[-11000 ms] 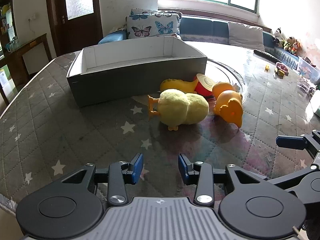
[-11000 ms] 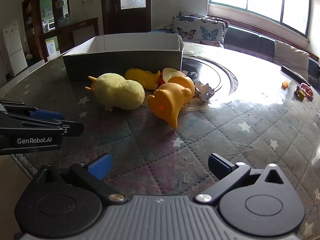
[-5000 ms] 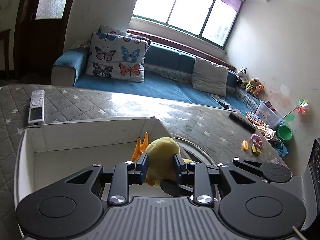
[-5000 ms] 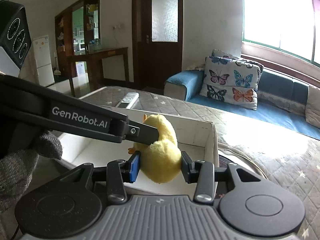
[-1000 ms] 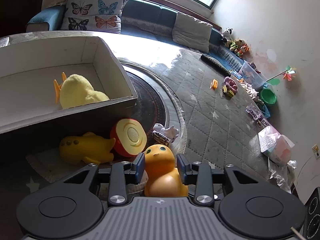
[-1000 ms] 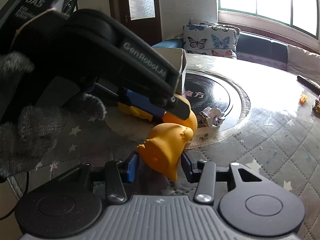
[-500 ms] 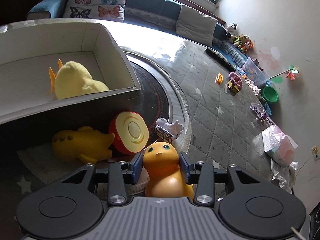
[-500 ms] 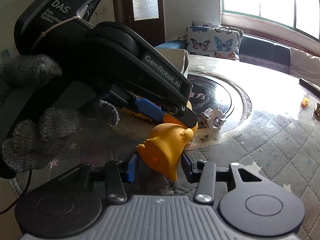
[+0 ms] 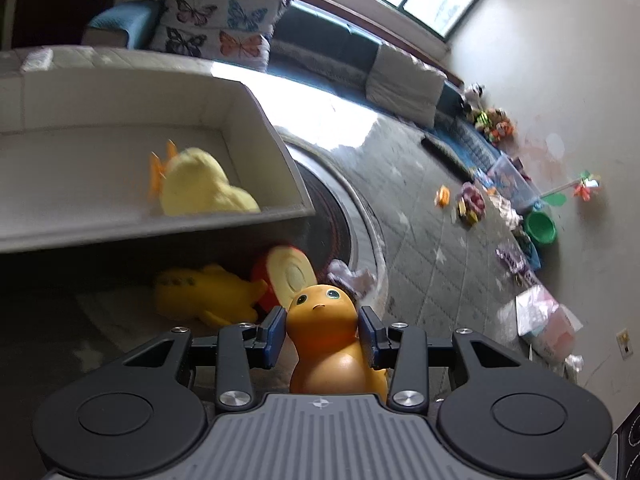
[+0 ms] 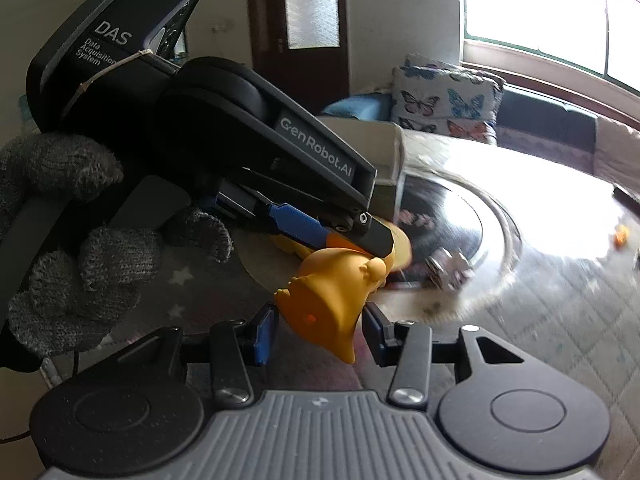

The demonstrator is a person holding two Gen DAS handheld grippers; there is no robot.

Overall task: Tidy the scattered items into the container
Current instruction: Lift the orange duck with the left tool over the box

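Orange duck toy (image 9: 322, 322), glossy, green-eyed; left gripper (image 9: 322, 330) and right gripper (image 10: 320, 330) both pinch it.

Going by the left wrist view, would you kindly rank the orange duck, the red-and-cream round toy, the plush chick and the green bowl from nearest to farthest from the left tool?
1. Orange duck, between the left tool fingers.
2. Red-and-cream round toy, just beyond, slightly left.
3. Plush chick, inside the box, up left.
4. Green bowl, far right by the wall.
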